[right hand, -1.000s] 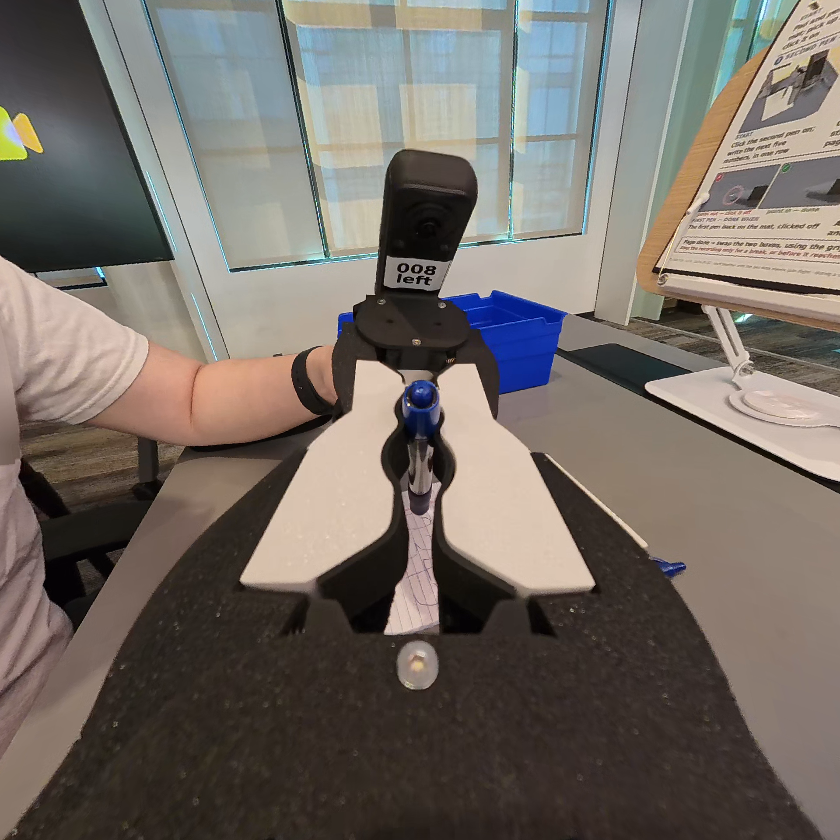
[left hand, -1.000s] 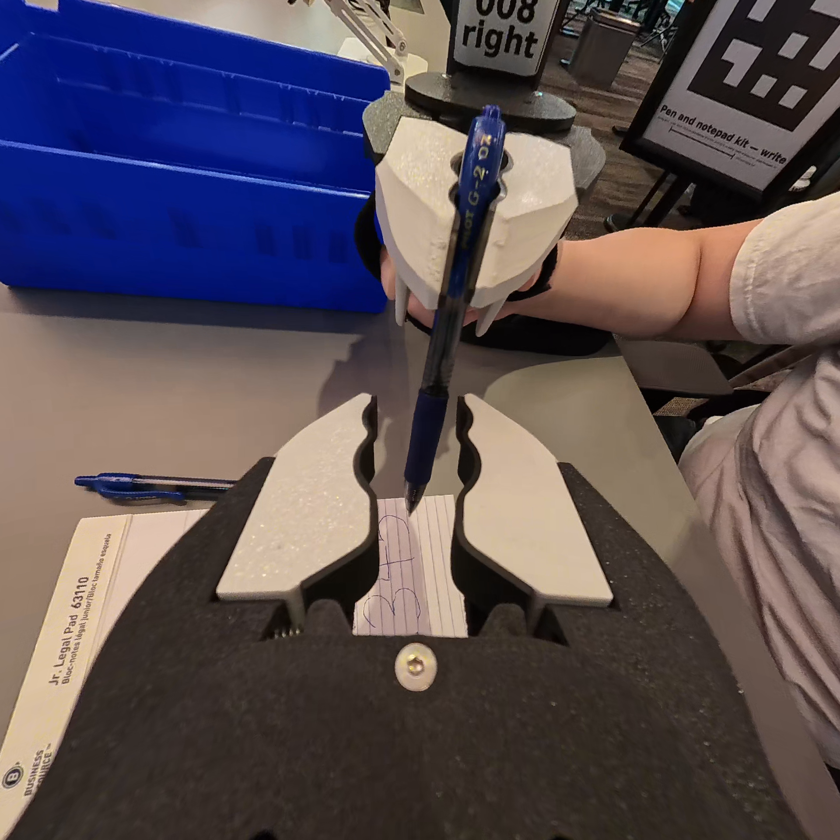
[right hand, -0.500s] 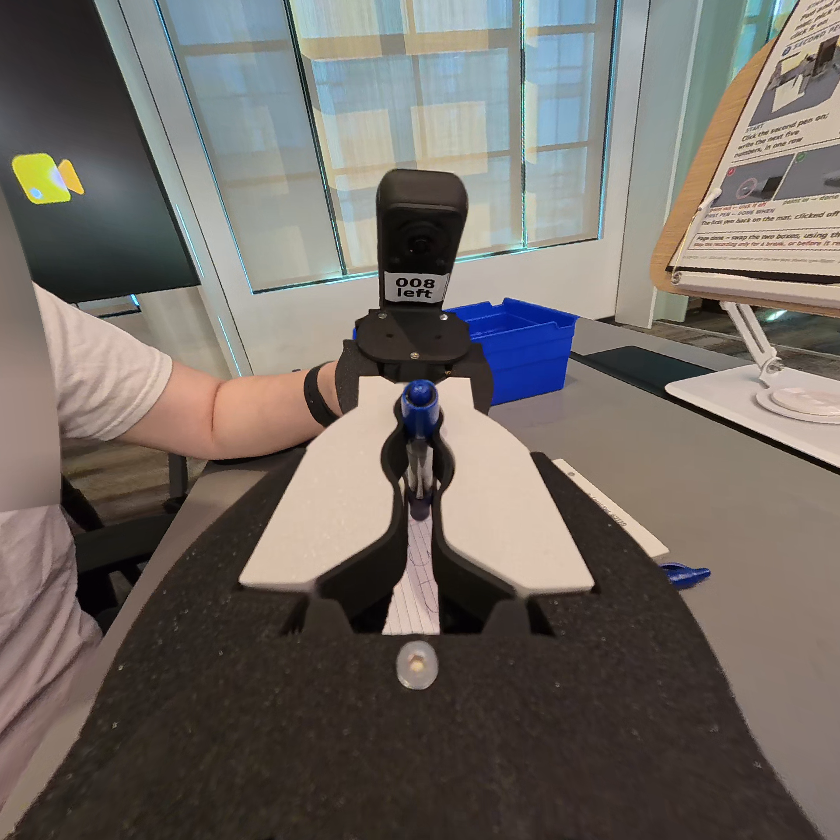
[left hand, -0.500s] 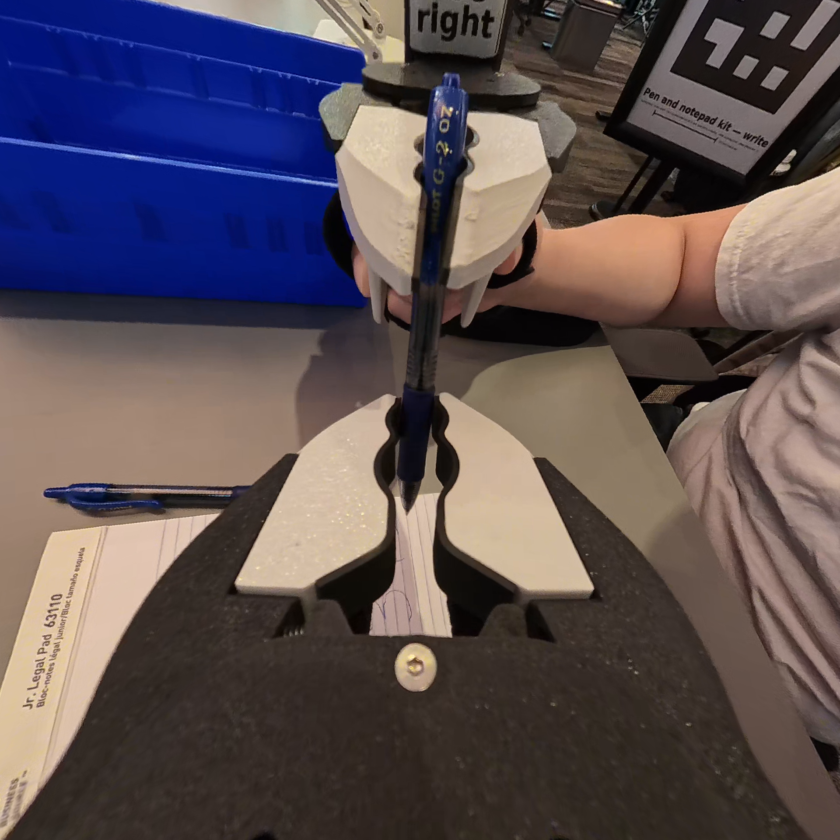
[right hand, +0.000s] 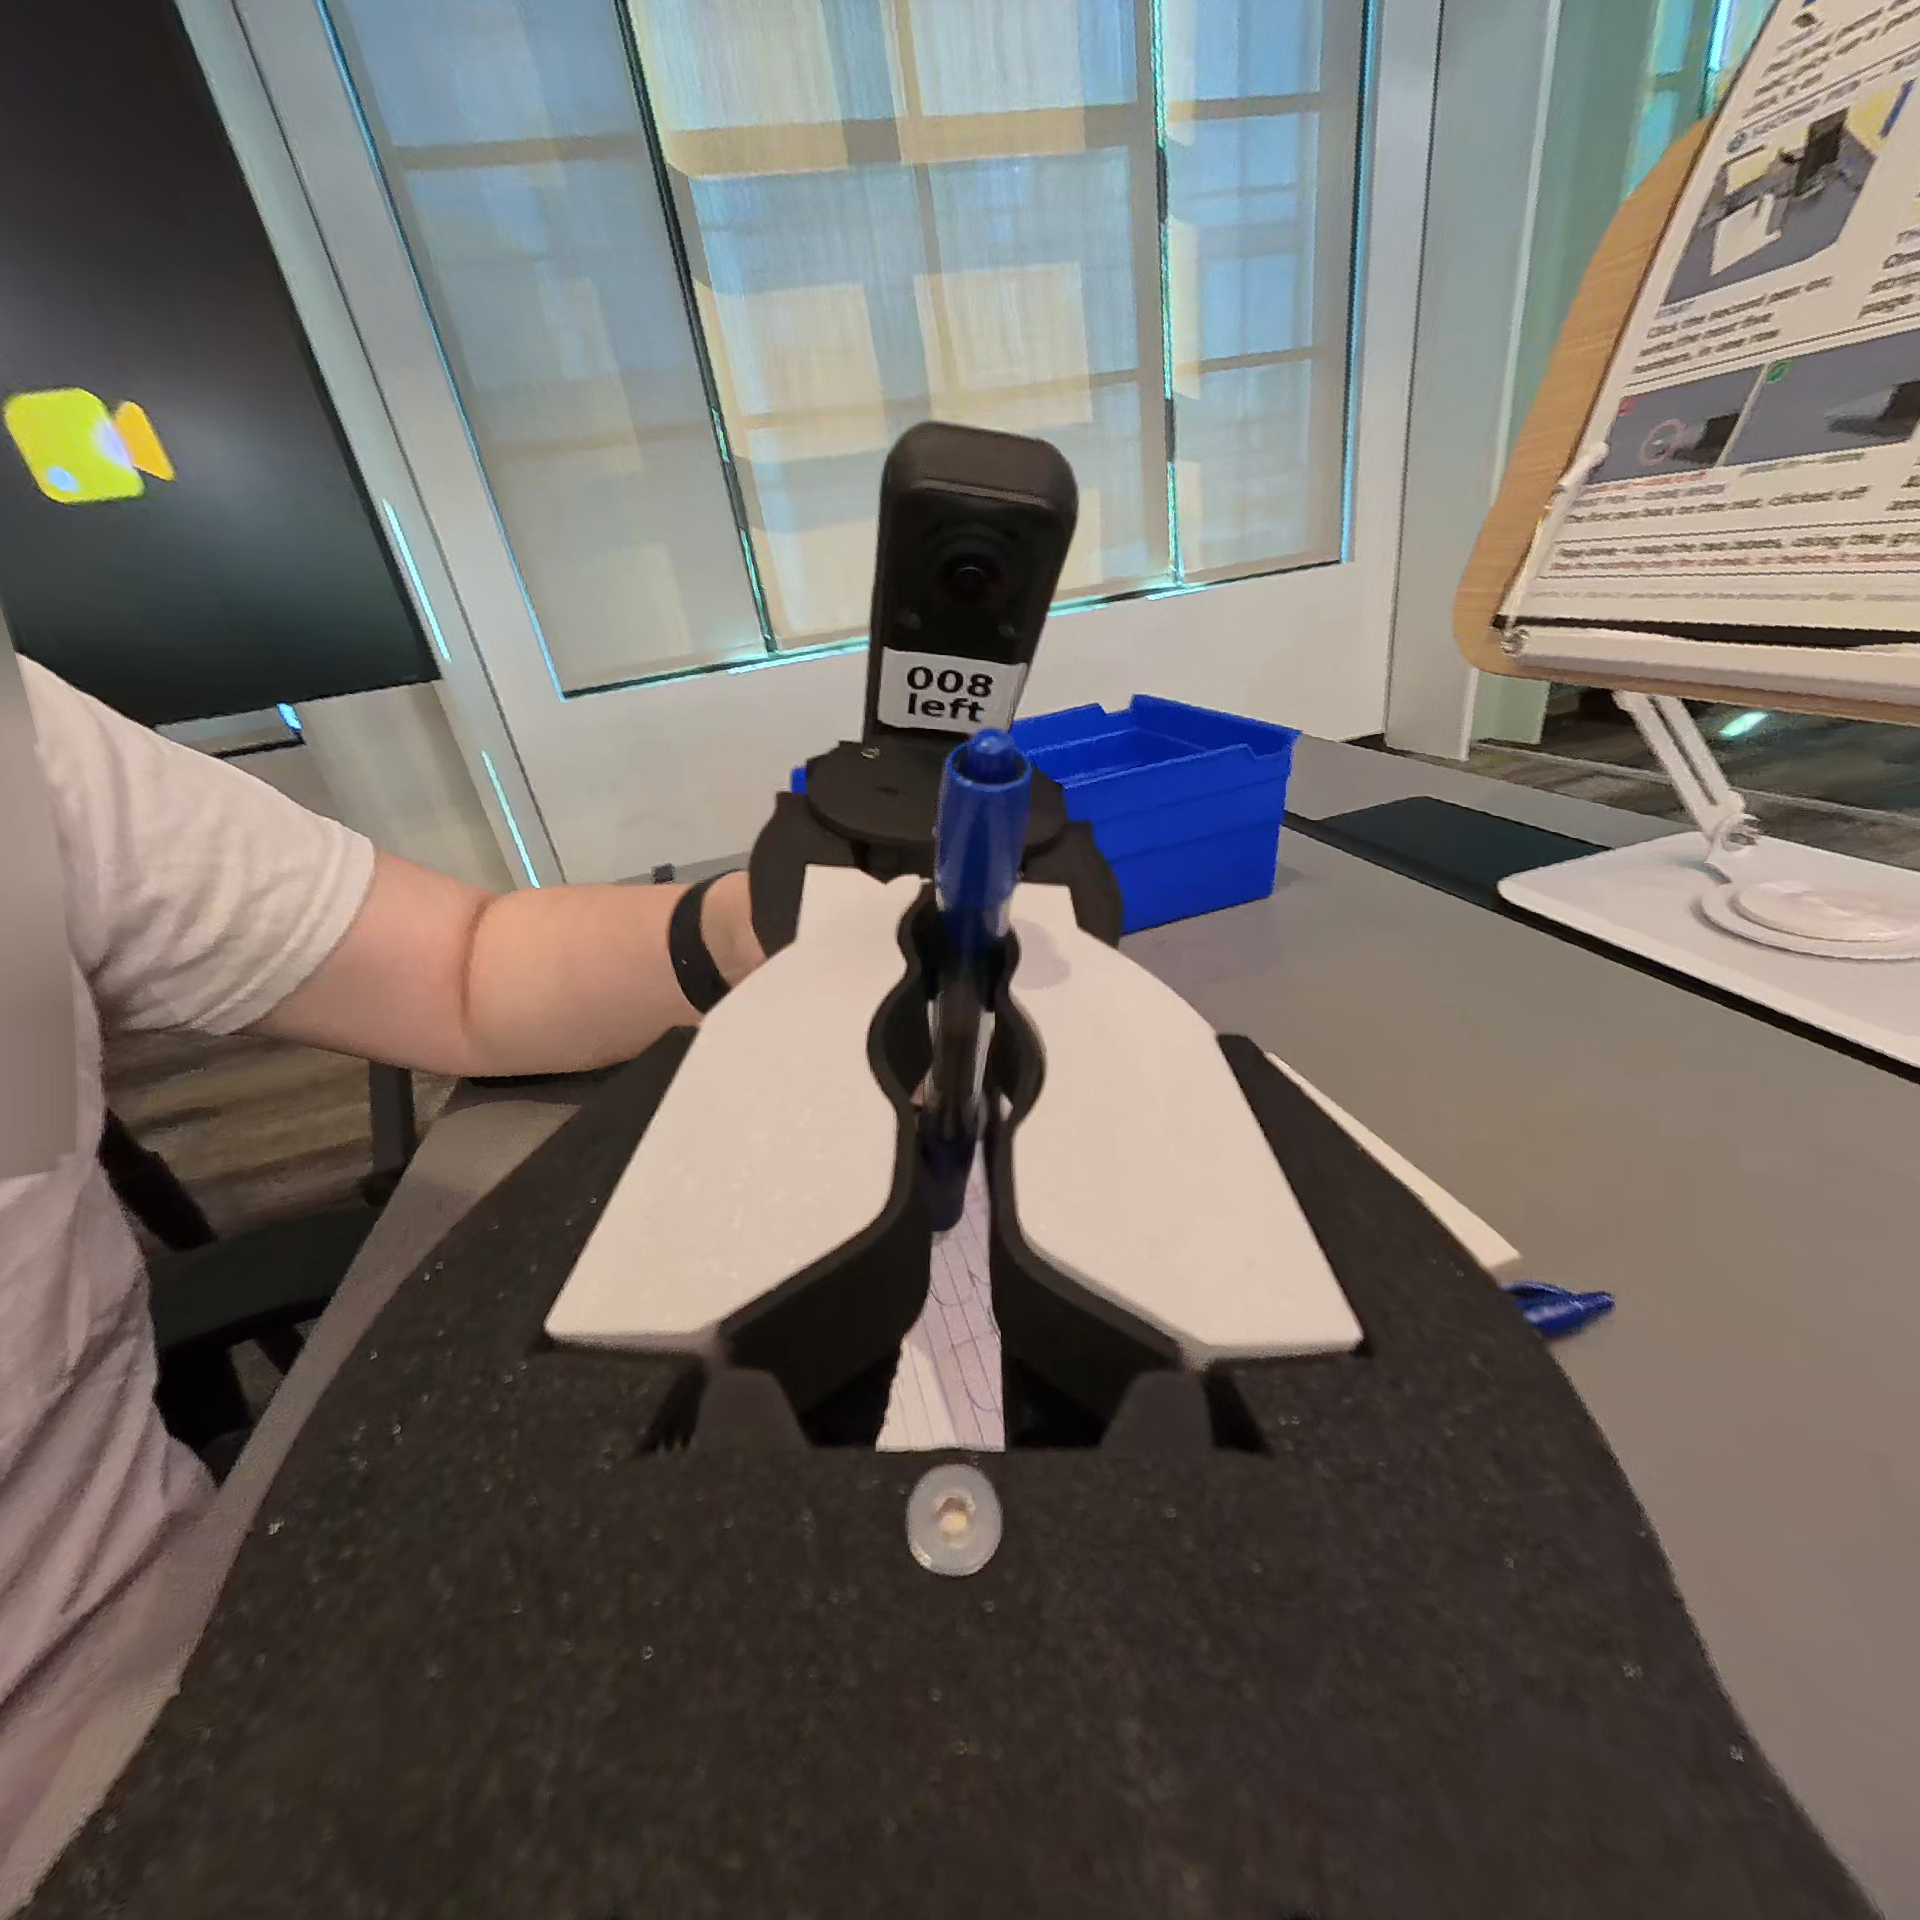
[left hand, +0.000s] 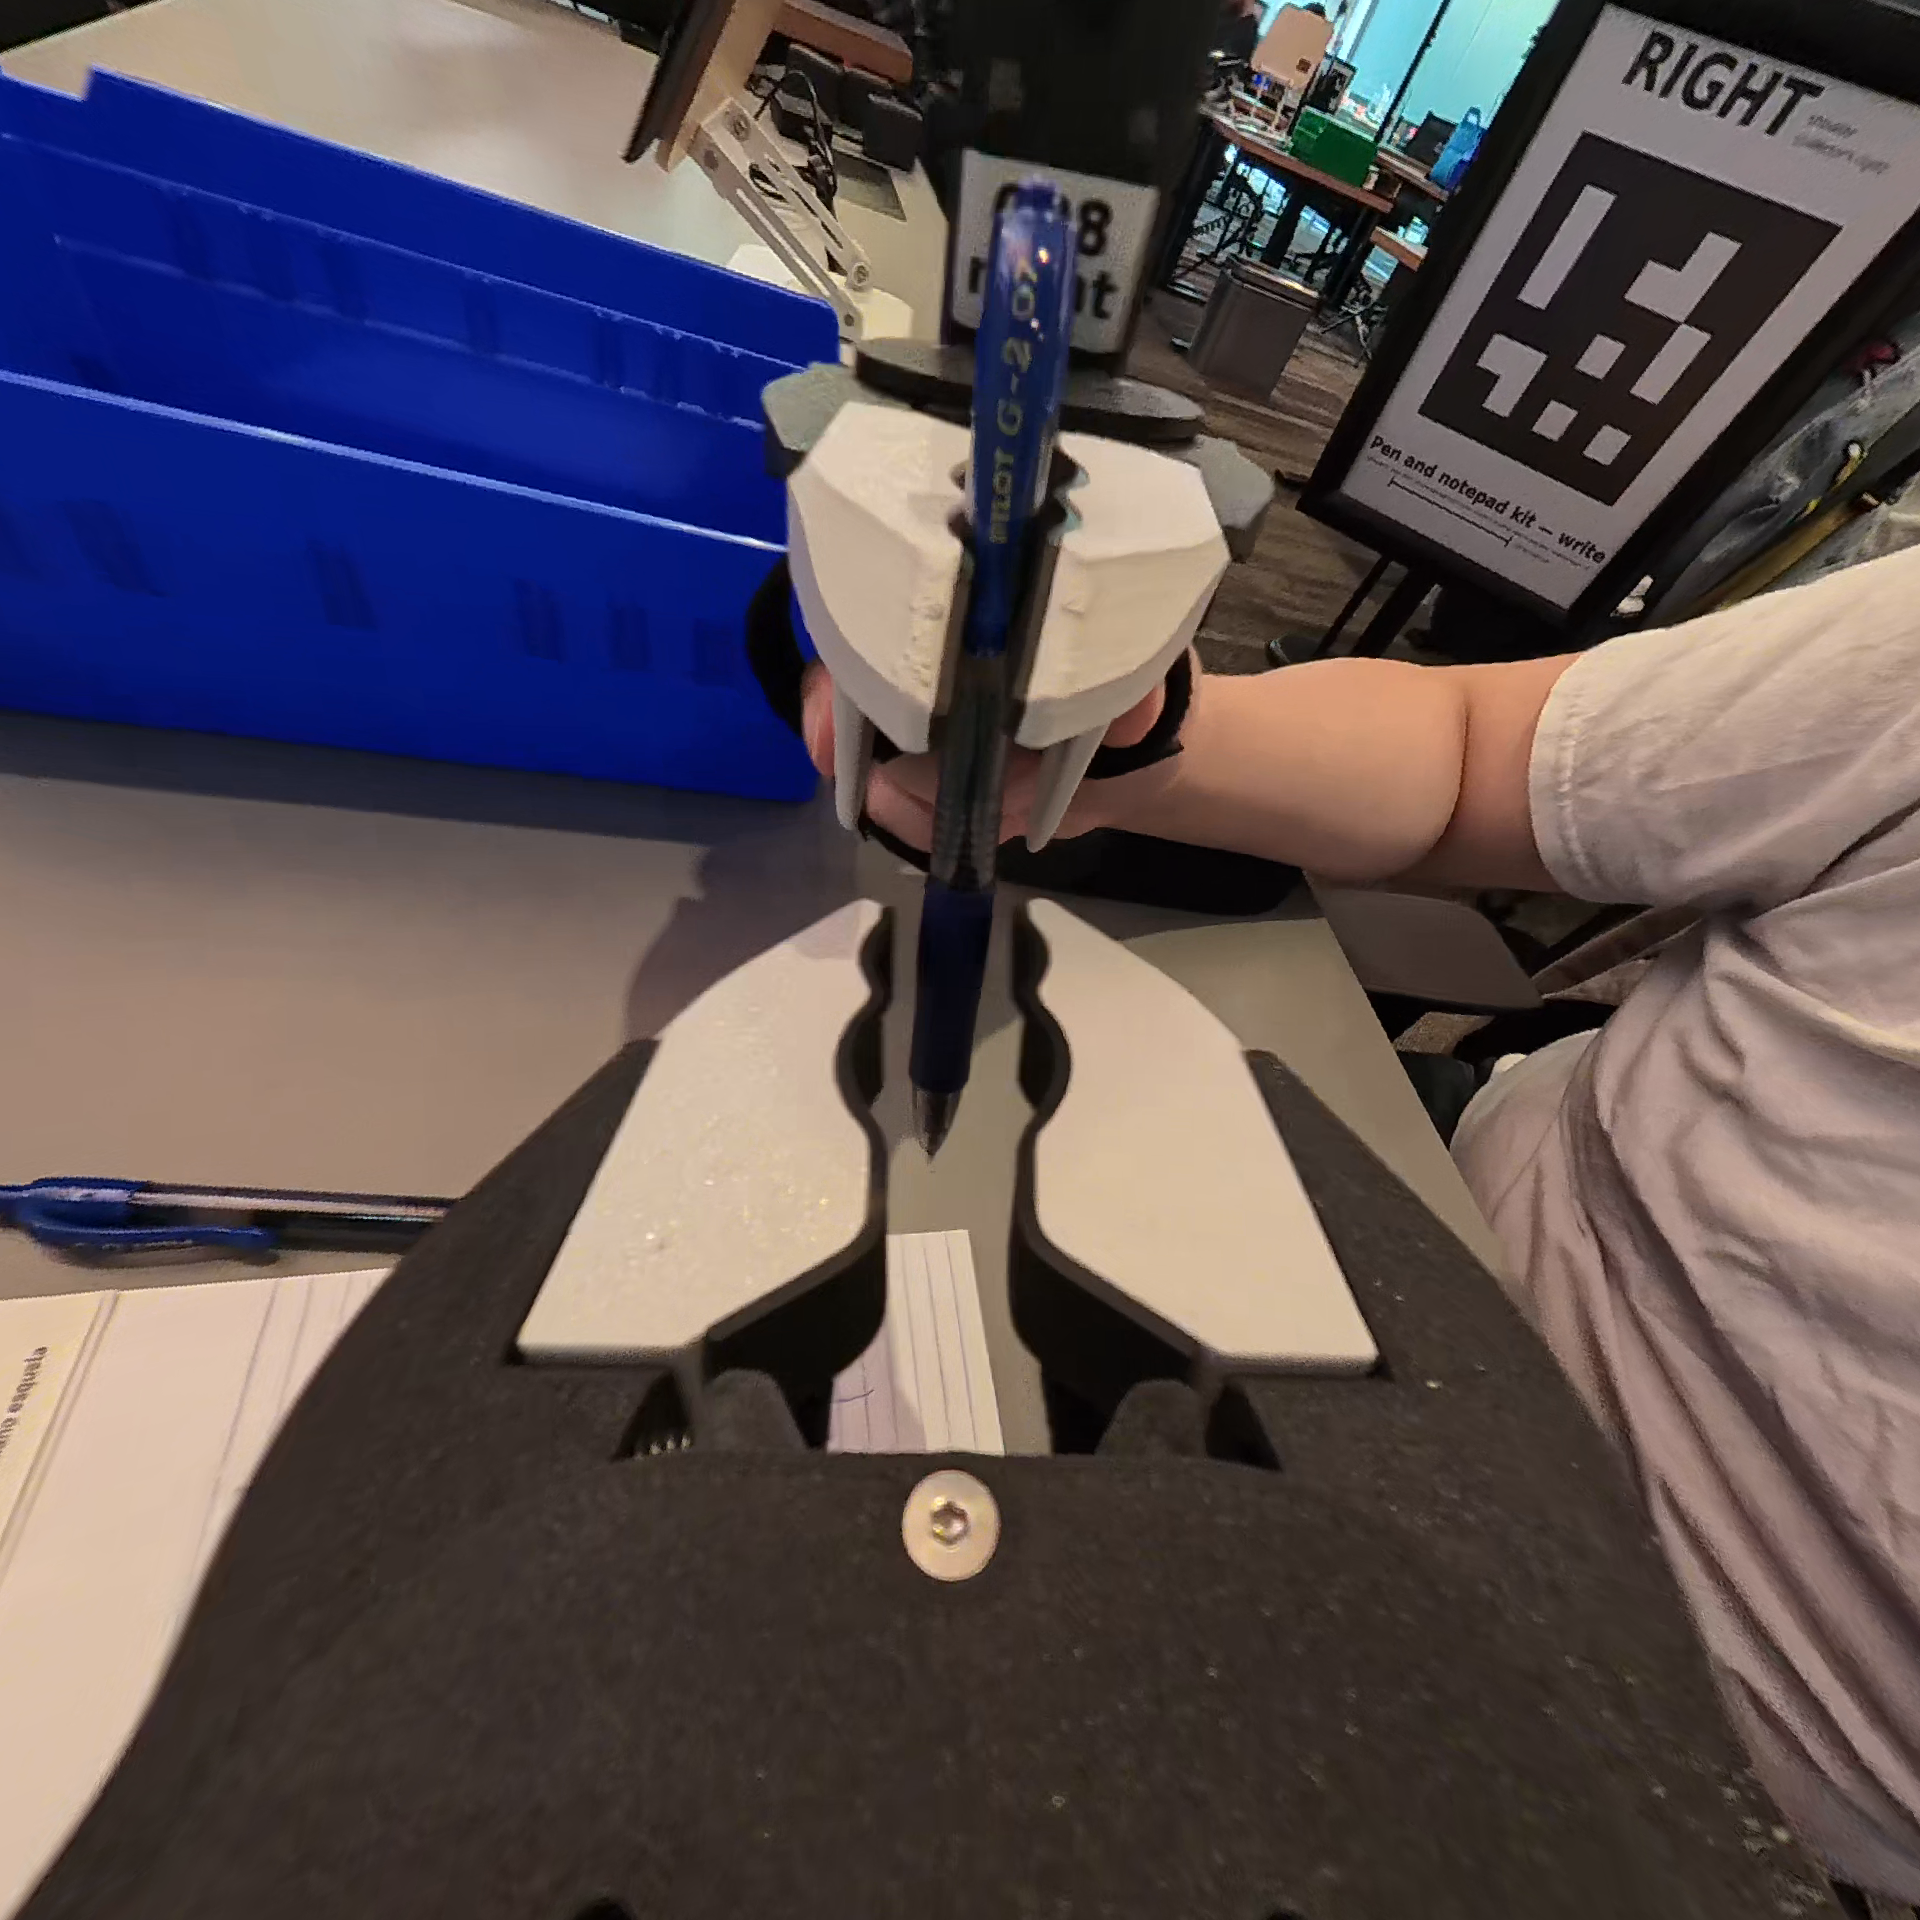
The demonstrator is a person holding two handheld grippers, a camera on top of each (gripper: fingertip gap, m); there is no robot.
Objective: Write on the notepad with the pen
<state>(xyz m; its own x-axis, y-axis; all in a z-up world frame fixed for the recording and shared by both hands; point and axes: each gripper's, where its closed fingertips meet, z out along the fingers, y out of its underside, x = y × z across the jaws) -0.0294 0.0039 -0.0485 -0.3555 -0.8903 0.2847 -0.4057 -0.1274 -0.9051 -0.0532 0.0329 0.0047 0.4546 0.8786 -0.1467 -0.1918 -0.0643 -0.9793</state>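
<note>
My right gripper (right hand: pixel 961 914) is shut on a blue pen (right hand: pixel 971 831), held nearly upright with its tip down. In the left wrist view the right gripper (left hand: pixel 987 582) faces me. The pen (left hand: pixel 1003 436) has its tip raised off the paper, near the far edge of the white lined notepad (left hand: pixel 925 1340). My left gripper (left hand: pixel 951 925) is over the pad, its jaws slightly apart on either side of the pen's grip and not touching it. Blue handwriting shows on the notepad (right hand: pixel 940 1382) between the right fingers.
A second blue pen (left hand: pixel 208 1210) lies on the grey table (left hand: pixel 312 987) beyond the pad; it also shows in the right wrist view (right hand: pixel 1558 1304). A blue bin (left hand: pixel 364 540) stands behind. A white stand (right hand: pixel 1766 914) holds an instruction board. A person's arm (left hand: pixel 1351 769) reaches in. Tip to tip, the grippers are about 6 centimetres apart.
The pen tip has lifted off the paper and now hangs by the pad's edge. The left jaws have narrowed since a second ago. Both grippers have tilted upward.
</note>
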